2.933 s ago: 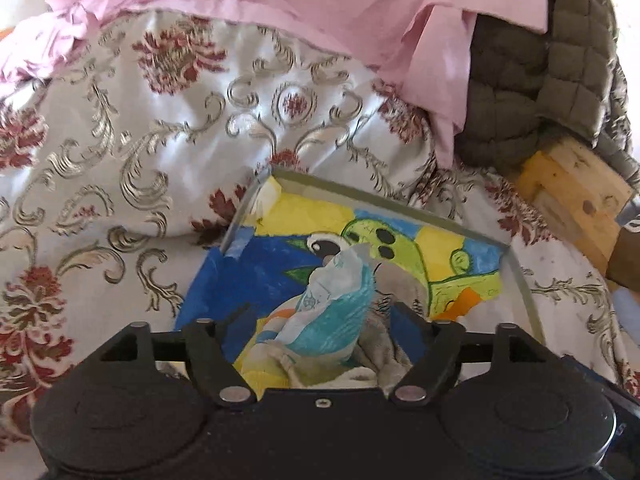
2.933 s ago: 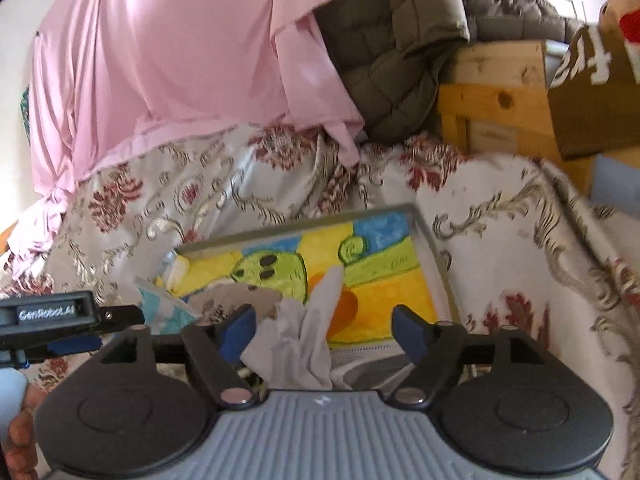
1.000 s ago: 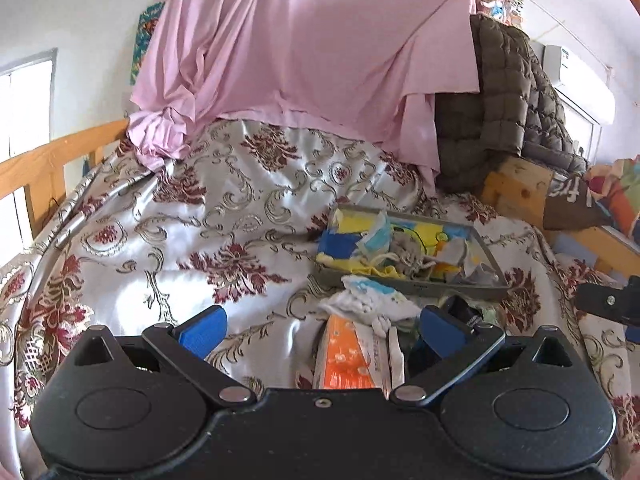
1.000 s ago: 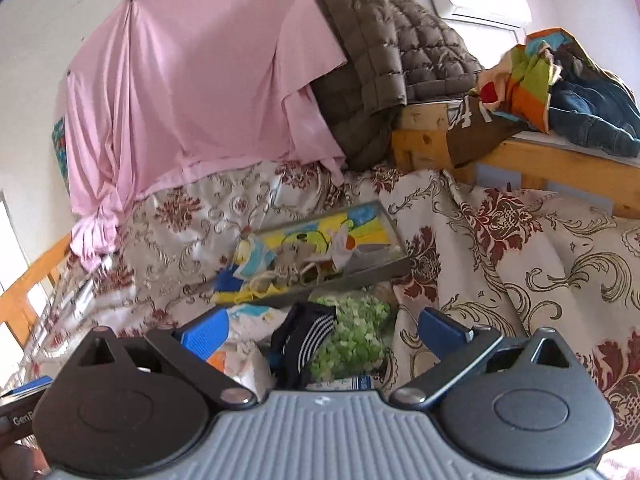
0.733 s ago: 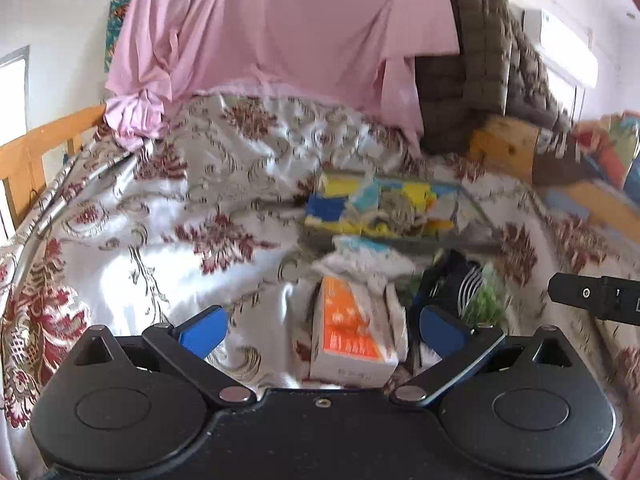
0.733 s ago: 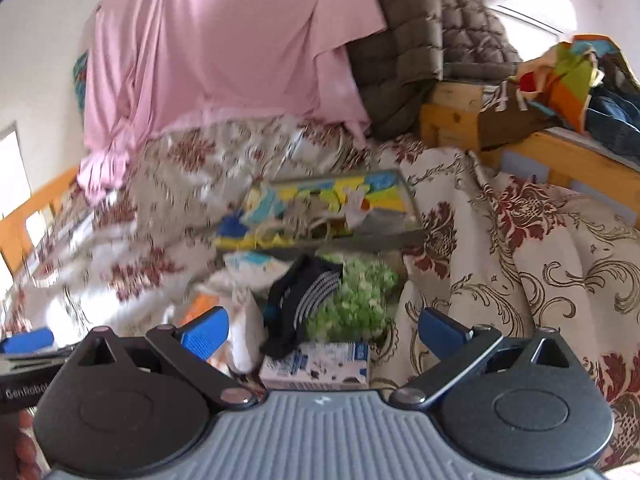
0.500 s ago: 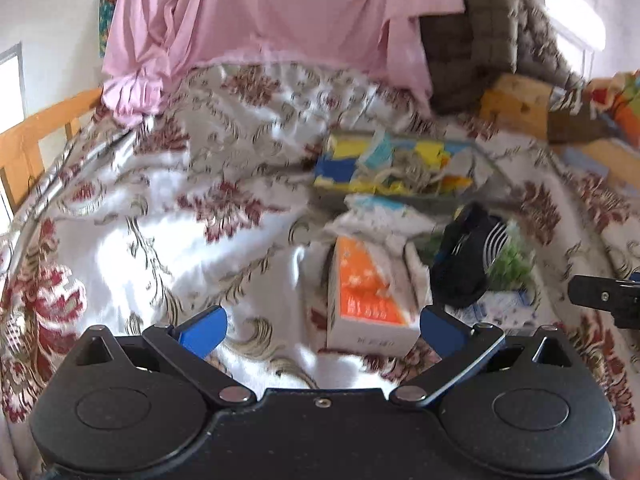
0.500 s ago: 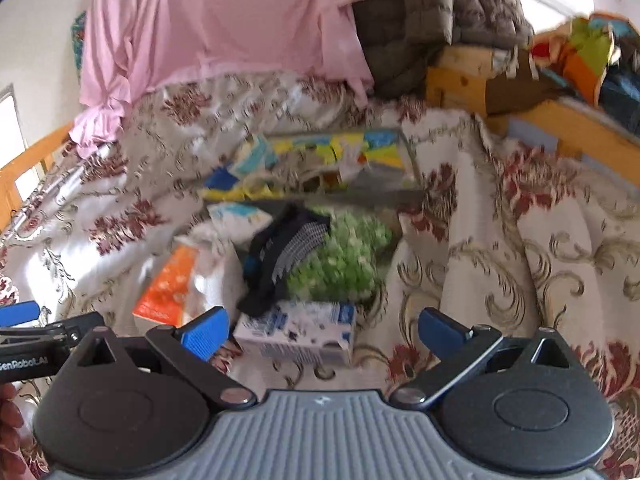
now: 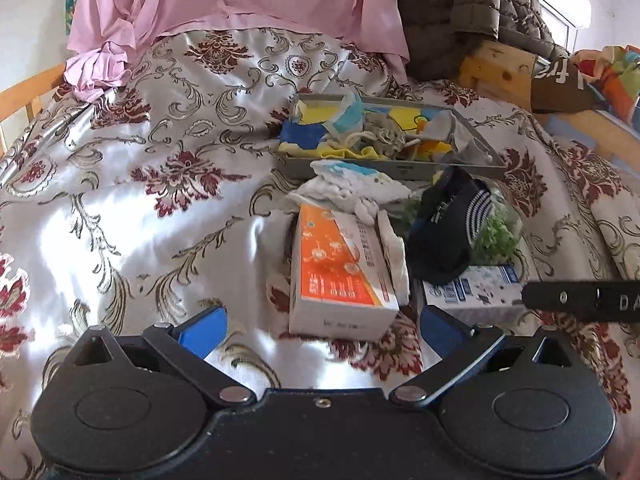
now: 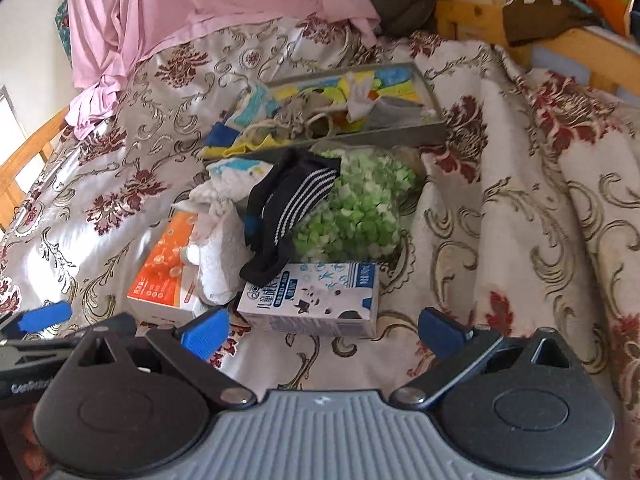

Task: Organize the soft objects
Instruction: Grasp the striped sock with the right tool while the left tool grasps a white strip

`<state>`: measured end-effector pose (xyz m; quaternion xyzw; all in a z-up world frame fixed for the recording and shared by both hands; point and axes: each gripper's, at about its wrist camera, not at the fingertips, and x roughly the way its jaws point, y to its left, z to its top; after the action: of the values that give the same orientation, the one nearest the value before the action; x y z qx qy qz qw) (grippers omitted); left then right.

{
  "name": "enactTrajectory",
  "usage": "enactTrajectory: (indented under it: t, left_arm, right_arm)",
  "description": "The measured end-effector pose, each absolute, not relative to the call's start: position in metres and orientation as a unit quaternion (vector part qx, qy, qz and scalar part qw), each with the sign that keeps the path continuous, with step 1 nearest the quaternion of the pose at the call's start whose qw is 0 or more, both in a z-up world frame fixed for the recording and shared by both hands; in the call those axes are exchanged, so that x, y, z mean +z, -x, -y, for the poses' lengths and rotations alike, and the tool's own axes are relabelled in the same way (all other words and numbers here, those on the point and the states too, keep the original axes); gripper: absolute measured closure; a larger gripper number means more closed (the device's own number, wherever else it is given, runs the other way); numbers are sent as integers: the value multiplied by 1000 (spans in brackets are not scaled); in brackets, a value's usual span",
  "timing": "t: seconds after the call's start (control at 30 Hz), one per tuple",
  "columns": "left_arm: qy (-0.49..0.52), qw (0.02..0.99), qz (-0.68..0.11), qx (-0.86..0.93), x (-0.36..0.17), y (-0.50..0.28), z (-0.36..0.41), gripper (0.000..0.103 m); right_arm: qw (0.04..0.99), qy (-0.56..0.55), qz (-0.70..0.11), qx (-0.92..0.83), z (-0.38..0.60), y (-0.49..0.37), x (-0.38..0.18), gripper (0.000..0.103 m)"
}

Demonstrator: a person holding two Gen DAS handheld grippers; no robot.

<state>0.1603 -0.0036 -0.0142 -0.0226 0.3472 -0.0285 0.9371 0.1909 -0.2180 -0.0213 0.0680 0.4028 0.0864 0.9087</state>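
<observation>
Tongs in both hands had pulled back from the tray. A little while before, each one was low over the tray with a soft cloth between its jaws. Now both were empty and held wide open, up over the bed.

At nine o'clock in the left view lay only the shiny flowered bedspread [image 9: 132, 184]. The left tongs [image 9: 322, 330] hung open at six o'clock, gripping nothing. Just past them sat the orange box [image 9: 340, 272], with a white cloth [image 9: 394, 252] leaning on its right side. At twelve o'clock was the tray [image 9: 394, 170], now holding a heap of soft things: a blue and white cloth, a grey one and some string. A white and blue cloth [image 9: 352, 186] lay just in front of the tray, not in it.

At two o'clock lay the dark striped sock [image 9: 448, 232], draped on a bag of green bits [image 9: 500, 236]. In the right view the sock [image 10: 288, 208] also touched the blue and white carton [image 10: 312, 298]. The right tongs [image 10: 324, 332] were open and empty, just short of that carton.

So two soft things looked put away. I think the sock and the two white cloths were still left to sort. The boxes are hard, so they may stay out.
</observation>
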Motion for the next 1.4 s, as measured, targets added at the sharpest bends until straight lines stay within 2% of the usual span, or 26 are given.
enactTrajectory:
  t: [0.2, 0.5, 0.73, 0.83, 0.97, 1.13, 1.23, 1.4]
  left_arm:
    - [34, 931, -361, -47, -20, -176, 3, 1]
    - [-79, 940, -314, -112, -17, -200, 19, 1]
    - [-87, 933, -310, -160, -27, -212, 25, 1]
    - [-89, 930, -311, -173, -31, -216, 28, 5]
    - [-100, 924, -312, -196, -37, -219, 35, 14]
    - [-97, 916, -319, -222, -42, -219, 41, 18]
    - [-93, 915, -320, -225, -44, -221, 43, 25]
    - [-83, 916, -329, -214, -48, -229, 43, 44]
  right_arm:
    - [912, -72, -391, 102, 219, -206, -24, 0]
    - [898, -118, -390, 166, 222, -241, -36, 0]
    - [900, -129, -367, 195, 220, -255, -34, 0]
    - [895, -150, -370, 201, 222, -261, -37, 2]
    - [887, -161, -378, 210, 220, -266, -41, 12]
    - [894, -158, -366, 207, 217, -266, -39, 20]
    - [898, -157, -361, 198, 215, -269, -39, 23]
    - [905, -141, -359, 179, 211, -275, -42, 23]
